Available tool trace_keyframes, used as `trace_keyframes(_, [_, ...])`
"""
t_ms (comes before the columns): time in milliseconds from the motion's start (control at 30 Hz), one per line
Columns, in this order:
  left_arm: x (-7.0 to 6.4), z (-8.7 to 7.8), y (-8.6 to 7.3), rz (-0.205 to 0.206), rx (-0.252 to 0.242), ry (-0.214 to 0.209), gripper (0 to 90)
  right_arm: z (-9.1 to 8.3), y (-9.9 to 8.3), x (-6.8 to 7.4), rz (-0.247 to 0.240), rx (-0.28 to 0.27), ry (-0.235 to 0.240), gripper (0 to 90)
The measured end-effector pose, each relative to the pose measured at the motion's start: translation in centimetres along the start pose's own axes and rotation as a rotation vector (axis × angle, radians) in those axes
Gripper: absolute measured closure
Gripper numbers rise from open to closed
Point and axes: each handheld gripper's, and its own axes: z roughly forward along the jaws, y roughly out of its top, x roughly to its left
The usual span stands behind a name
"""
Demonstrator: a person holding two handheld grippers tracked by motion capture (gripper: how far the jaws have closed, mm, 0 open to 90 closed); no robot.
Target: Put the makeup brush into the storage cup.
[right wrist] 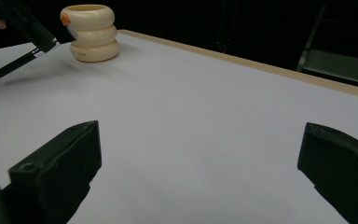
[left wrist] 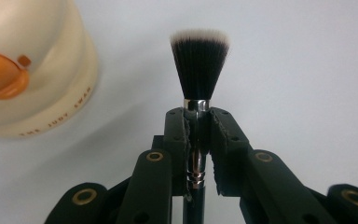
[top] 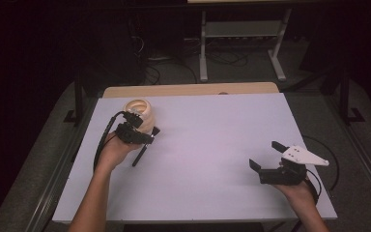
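Near the far left corner of the white rectangular table [top: 193, 145]: cream-coloured ribbed plastic pot [top: 140, 113] shaped like stacked rings, standing upright, with an orange bill-like piece and small lettering round its base in the left gripper view [left wrist: 32, 70]. Seen again from the right gripper view [right wrist: 93, 32] as three stacked rings with an open top, close to the table's far edge.

Just in front of that pot, toward the left edge: left hand-held gripper [top: 142, 137], held in the person's left hand [top: 112, 151], clamped shut on a black-handled makeup brush [top: 145, 145]. In the left gripper view, jaws pressed against the brush [left wrist: 198, 79] just below its shiny metal ferrule; black bristles with white tips fanning out above the jaws, handle running down between them. Bristle end just beside the pot, whether touching it hard to tell. In the high view, handle slanting down toward the near edge, its end over bare table.

Toward the near right corner: right hand-held gripper [top: 266, 157], held in the person's right hand [top: 299, 191], jaws spread wide with nothing between them, grey three-cornered plate on top. In the right gripper view, both black jaws [right wrist: 205, 158] well apart over bare white table. Black cable looping on the table beside the right edge.
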Motion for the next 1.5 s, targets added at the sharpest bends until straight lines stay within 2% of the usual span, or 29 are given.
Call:
trace_keyframes(533, [0.1,-1.6,0.0,0.049,-0.152,-0.026,77.4,0.3,-0.3,0.1,0.001,0.013,0.025,0.0])
trace_keyframes(667, [0.1,-2.1,-0.1,0.045,-0.192,-0.03,77.4,0.2,-0.5,0.1,0.017,0.009,0.034,0.0])
trace_keyframes(1200, [0.0,-3.5,-0.1,0.063,-0.338,-0.061,77.4,0.2,-0.7,0.0,0.022,0.015,0.033,0.0])
trace_keyframes(1367, [0.1,-3.7,-0.1,0.063,-0.363,-0.053,77.4,0.2,-0.7,0.0,0.023,0.014,0.031,0.0])
trace_keyframes(1500, [0.3,-4.3,-0.3,0.061,-0.404,-0.055,77.4,0.2,-0.7,0.0,0.022,0.015,0.031,0.0])
